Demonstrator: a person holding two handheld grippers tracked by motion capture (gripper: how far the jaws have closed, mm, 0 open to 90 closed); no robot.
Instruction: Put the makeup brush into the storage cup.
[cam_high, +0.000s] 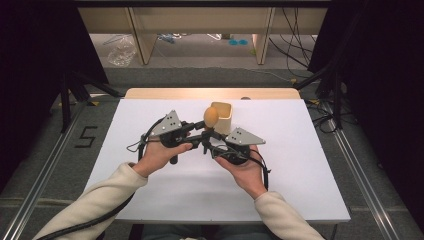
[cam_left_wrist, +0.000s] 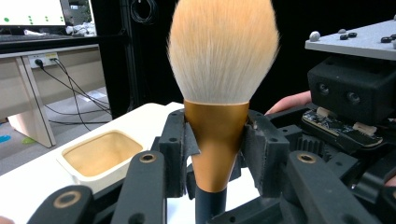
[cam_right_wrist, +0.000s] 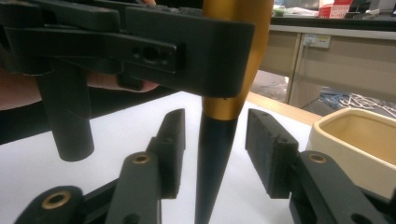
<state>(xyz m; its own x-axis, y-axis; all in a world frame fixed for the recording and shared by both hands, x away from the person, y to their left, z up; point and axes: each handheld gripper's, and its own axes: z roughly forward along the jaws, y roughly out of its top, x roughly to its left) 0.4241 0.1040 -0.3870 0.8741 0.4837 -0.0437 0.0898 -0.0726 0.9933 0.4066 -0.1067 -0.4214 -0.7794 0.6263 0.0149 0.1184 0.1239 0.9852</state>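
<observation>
Standing upright, brush pinched in left tool, handle between right tool's jaws.

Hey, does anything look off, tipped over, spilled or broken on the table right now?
Nothing stands out. The makeup brush stands upright, clamped at its gold collar by the left hand-held gripper. The cream cup sits upright on the white table, with no spills or damage visible.
</observation>
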